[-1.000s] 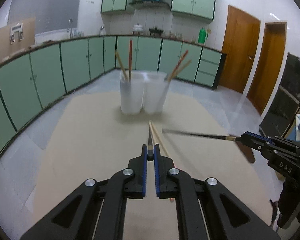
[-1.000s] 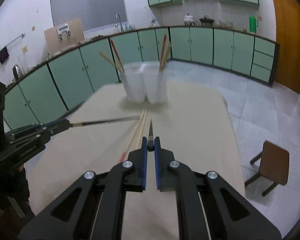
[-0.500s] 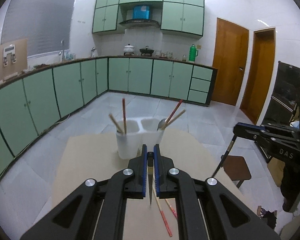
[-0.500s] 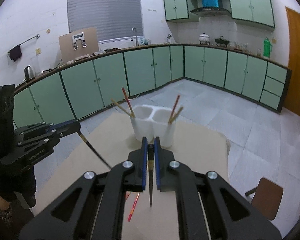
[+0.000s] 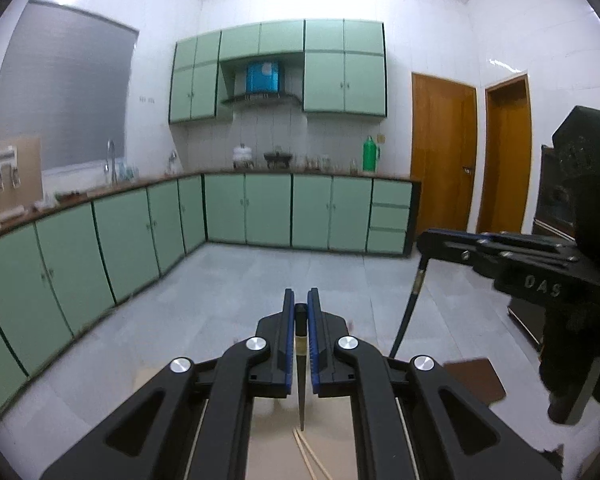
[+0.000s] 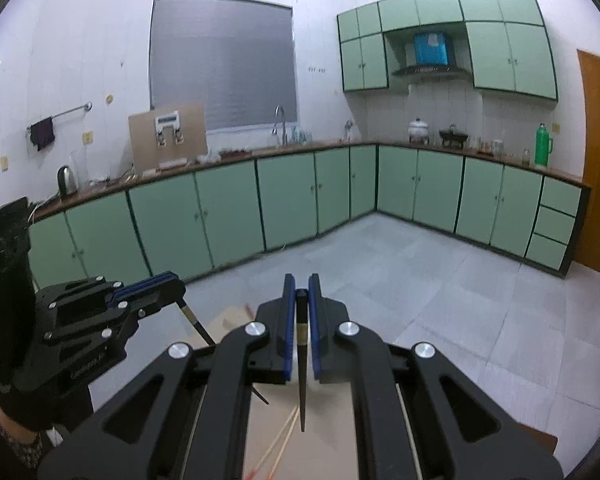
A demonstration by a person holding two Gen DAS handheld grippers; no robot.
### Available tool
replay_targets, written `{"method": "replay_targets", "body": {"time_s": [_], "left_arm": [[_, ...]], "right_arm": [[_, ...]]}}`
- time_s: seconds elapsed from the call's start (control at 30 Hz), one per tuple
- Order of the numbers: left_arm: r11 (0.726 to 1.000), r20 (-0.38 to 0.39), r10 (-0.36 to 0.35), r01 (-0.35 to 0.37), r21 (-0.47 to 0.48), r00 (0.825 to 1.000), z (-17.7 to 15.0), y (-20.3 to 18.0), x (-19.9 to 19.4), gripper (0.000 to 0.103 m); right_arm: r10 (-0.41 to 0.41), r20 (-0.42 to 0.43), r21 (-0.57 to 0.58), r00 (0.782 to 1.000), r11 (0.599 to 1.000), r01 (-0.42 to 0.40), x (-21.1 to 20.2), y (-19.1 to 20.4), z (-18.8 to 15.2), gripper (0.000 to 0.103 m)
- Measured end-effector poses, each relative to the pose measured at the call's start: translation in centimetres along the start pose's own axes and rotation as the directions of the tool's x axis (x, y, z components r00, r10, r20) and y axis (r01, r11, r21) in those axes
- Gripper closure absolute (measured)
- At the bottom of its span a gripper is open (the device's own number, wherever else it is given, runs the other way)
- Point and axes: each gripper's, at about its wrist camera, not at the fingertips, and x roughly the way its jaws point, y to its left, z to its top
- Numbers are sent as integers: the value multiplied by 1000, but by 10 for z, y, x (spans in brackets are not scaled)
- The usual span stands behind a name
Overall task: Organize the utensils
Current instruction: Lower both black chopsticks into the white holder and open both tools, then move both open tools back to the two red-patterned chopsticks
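Note:
In the left wrist view my left gripper [image 5: 299, 300] is shut on a black chopstick [image 5: 301, 384], which hangs point-down over the beige table [image 5: 332, 440]. To the right, my right gripper [image 5: 423, 241] pinches a second black chopstick [image 5: 408, 312]. The right wrist view has my right gripper [image 6: 301, 285] shut on its black chopstick [image 6: 302, 380], and my left gripper [image 6: 176, 281] at the left with its own chopstick [image 6: 198, 326] slanting down. Pale wooden chopsticks [image 6: 280, 442] lie on the table below. The white holder is out of view.
Green cabinets [image 5: 268, 210] line the far walls past a grey tiled floor [image 6: 420, 280]. A brown chair [image 5: 476, 378] stands right of the table. A red chopstick tip [image 6: 256, 472] shows at the bottom edge. A gloved hand [image 6: 20, 412] holds the left gripper.
Both grippers have risen well above the table and tilted up, each carrying its black chopstick. The white holder and most of the table have dropped out of view.

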Motion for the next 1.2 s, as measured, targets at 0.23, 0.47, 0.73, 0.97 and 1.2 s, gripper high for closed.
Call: {"method": "replay_targets", "body": {"time_s": [0.23, 0.47, 0.73, 0.97, 1.2], "left_arm": [[997, 61, 72, -72, 11, 996, 30, 12, 42, 97], [995, 20, 101, -101, -13, 995, 13, 30, 99, 97], [995, -101, 97, -99, -16, 990, -28, 45, 147, 97], [995, -183, 94, -100, -25, 979, -49, 52, 165, 97], [995, -112, 91, -94, -27, 990, -37, 54, 129, 75]], "right_arm": [[-48, 71, 6, 996, 999, 48, 51, -13, 35, 97], [-81, 23, 16, 996, 997, 81, 118, -20, 18, 97], [-82, -94, 33, 992, 996, 86, 166, -28, -26, 97], [-67, -161, 63, 985, 995, 78, 175, -26, -46, 96], [-122, -83, 95, 989, 987, 129, 133, -34, -34, 64]]}}
